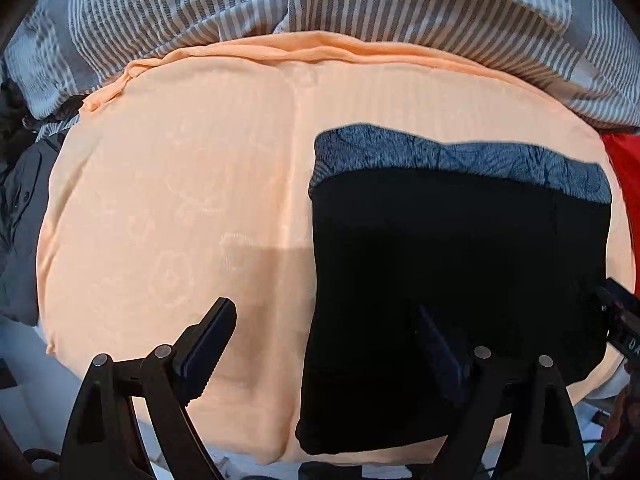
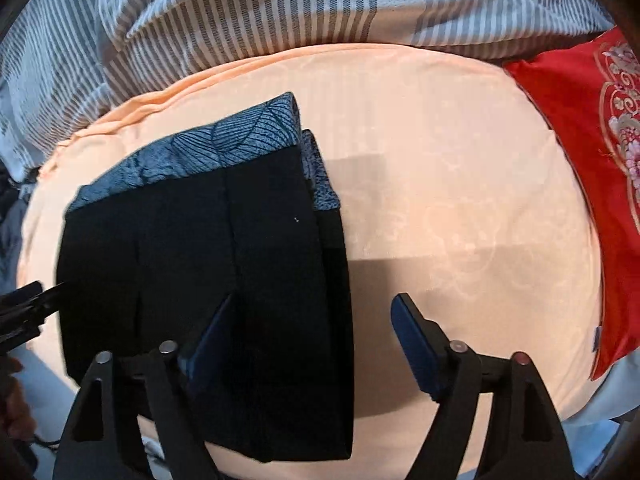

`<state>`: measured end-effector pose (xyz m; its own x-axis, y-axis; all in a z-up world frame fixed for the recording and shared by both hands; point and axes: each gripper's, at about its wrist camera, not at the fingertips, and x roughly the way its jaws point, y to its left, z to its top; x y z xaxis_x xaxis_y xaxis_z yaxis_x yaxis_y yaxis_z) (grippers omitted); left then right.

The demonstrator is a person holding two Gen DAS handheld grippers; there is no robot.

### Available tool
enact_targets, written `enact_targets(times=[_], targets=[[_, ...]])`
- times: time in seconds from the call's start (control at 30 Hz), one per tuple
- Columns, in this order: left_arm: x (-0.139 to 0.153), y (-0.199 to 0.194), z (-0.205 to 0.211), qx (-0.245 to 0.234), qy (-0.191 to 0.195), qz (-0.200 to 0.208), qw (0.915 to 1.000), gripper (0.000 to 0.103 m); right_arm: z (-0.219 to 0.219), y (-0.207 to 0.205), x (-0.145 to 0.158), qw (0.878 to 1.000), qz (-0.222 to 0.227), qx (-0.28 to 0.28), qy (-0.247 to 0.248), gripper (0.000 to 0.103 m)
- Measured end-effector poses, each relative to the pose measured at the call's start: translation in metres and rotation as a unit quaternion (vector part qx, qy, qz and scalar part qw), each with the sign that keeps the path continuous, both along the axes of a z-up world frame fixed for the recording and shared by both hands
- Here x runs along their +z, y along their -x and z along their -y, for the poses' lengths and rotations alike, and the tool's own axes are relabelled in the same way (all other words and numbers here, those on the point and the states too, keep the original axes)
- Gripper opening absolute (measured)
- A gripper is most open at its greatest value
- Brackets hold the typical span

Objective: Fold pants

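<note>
Nearest in the left wrist view, the left gripper (image 1: 324,328) has its jaws spread wide and grasps nothing; one finger hangs over bare sheet (image 1: 180,184), the other over the near part of the pants (image 1: 460,280). In the right wrist view the right gripper (image 2: 316,320) is likewise released, jaws well apart, its left finger above the pants (image 2: 200,280) and its right finger above the peach sheet (image 2: 460,208). The left gripper's black tip pokes in at that view's left edge, just beside the pants' side. The pants lie folded into a compact black block on the sheet, toward the near edge of the bed. A blue leaf-patterned band (image 1: 460,156) runs along the block's far edge; in the right view this band (image 2: 224,148) shows two layers, one peeking out at the right side of the fold. Shadows of the grippers fall on the sheet beside the block. Farther back, the sheet's bunched edge meets a grey-and-white striped duvet (image 1: 320,0), seen across the top of both views (image 2: 280,12). A red embroidered cushion (image 2: 592,128) lies at the right, touching the sheet's edge, well apart from the pants. Dark clothing (image 1: 24,208) lies off the bed at the left.
</note>
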<state>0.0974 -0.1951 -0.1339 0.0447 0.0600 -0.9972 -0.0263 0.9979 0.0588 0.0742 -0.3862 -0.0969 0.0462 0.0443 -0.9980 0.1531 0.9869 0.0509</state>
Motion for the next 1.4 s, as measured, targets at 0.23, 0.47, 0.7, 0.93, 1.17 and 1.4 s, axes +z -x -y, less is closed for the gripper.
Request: enact_targets(times=[0.23, 0.47, 0.7, 0.93, 1.17, 1.4], targets=[[0.008, 0.009, 0.003, -0.015, 0.004, -0.006, 0.9999, 0.090, 0.000, -0.004, 0.010, 1.000, -0.014, -0.008, 0.016, 0.092], [0.025, 0.015, 0.008, -0.035, 0.017, -0.007, 0.9992, 0.103, -0.013, 0.002, 0.053, 1.000, 0.005, -0.018, 0.015, 0.093], [0.040, 0.023, 0.009, -0.051, 0.002, -0.007, 0.9987, 0.103, -0.027, 0.012, 0.084, 1.000, -0.003, -0.024, 0.001, 0.093], [0.061, 0.037, 0.007, -0.051, 0.002, -0.006, 0.9987, 0.103, -0.052, 0.018, 0.110, 1.000, -0.008, -0.009, -0.022, 0.097], [0.083, 0.053, 0.011, -0.045, 0.002, -0.006, 0.9989, 0.103, -0.067, 0.020, 0.128, 1.000, -0.007, 0.005, -0.030, 0.103], [0.095, 0.062, 0.013, -0.049, 0.007, -0.012, 0.9987, 0.103, -0.068, 0.020, 0.133, 1.000, -0.024, 0.007, -0.015, 0.103]])
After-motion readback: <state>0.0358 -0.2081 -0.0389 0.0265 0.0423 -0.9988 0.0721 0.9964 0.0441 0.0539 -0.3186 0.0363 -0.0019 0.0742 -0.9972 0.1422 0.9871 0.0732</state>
